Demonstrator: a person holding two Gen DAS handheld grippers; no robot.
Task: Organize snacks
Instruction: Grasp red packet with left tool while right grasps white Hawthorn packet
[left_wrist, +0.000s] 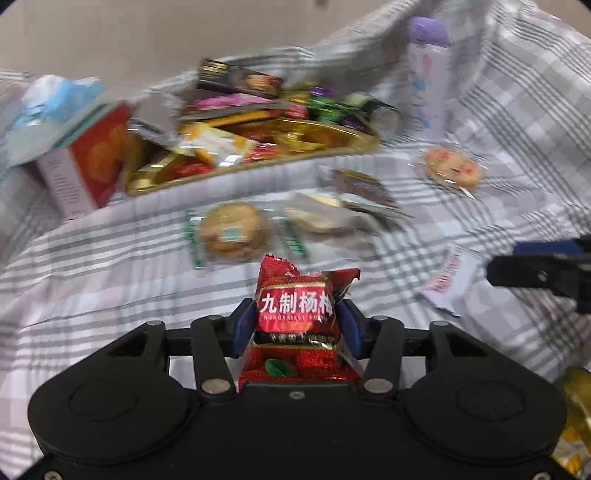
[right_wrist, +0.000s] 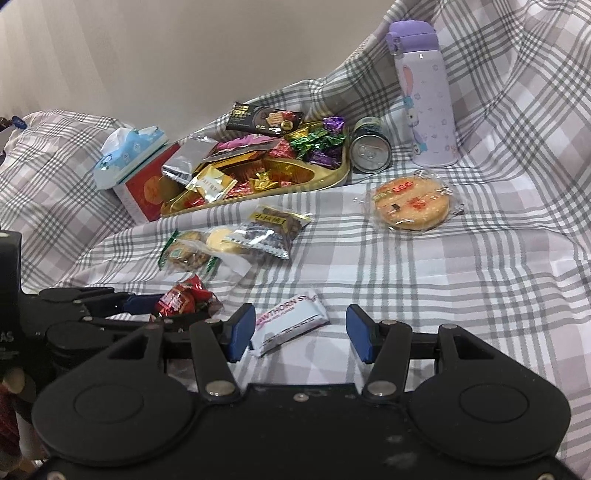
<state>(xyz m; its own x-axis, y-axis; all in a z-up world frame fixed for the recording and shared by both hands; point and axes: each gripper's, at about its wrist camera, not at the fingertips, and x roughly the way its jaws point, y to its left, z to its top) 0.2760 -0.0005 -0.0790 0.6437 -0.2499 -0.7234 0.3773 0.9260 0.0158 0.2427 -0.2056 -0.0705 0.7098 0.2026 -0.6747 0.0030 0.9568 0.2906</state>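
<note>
A red snack packet with white Chinese lettering stands upright between the blue pads of my left gripper, which is shut on it above the checked cloth. In the right wrist view the same packet shows at the left. My right gripper is open, low over the cloth. A white hawthorn strip packet lies between its fingers, close to the left pad and not squeezed. A gold tray heaped with wrapped sweets and packets sits further back.
Loose on the cloth lie a wrapped cookie, a brown snack bag and a round cracker. A can and purple bottle stand right of the tray, a tissue pack on a red box left.
</note>
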